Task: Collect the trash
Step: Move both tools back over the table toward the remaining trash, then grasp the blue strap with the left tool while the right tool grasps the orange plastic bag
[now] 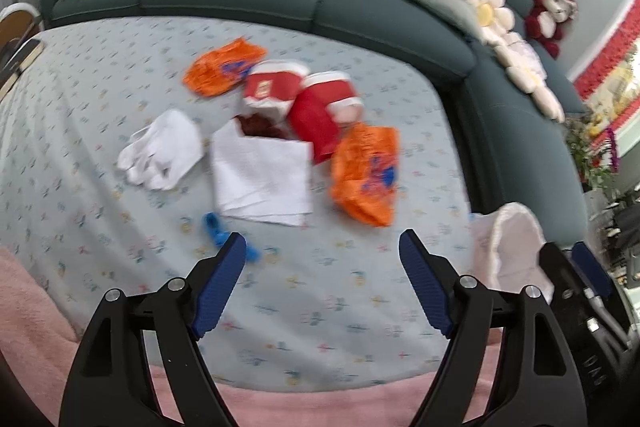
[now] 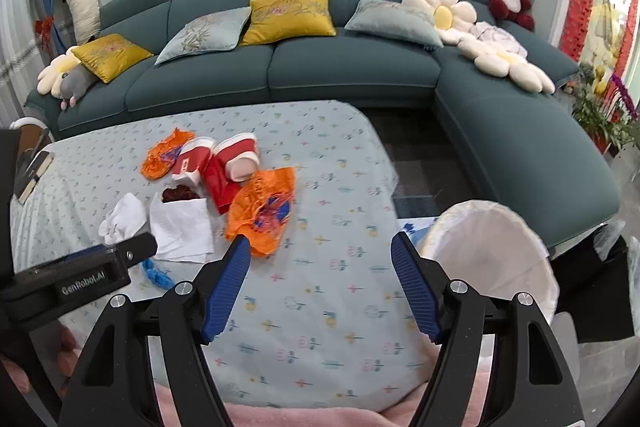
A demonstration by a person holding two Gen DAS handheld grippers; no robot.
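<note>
Trash (image 2: 224, 195) lies in a cluster on the far-left part of the table (image 2: 328, 291), while both the left gripper (image 1: 322, 247) and right gripper (image 2: 320, 247) hover open and empty near the white bin (image 2: 488, 251).

Table under floral cloth (image 2: 320, 187). Around the white napkin (image 2: 182, 227): crumpled tissue (image 2: 122, 217) left, orange wrapper (image 2: 262, 211) right, red cups (image 2: 240, 157) behind, blue scrap (image 2: 158, 275) nearer.
</note>
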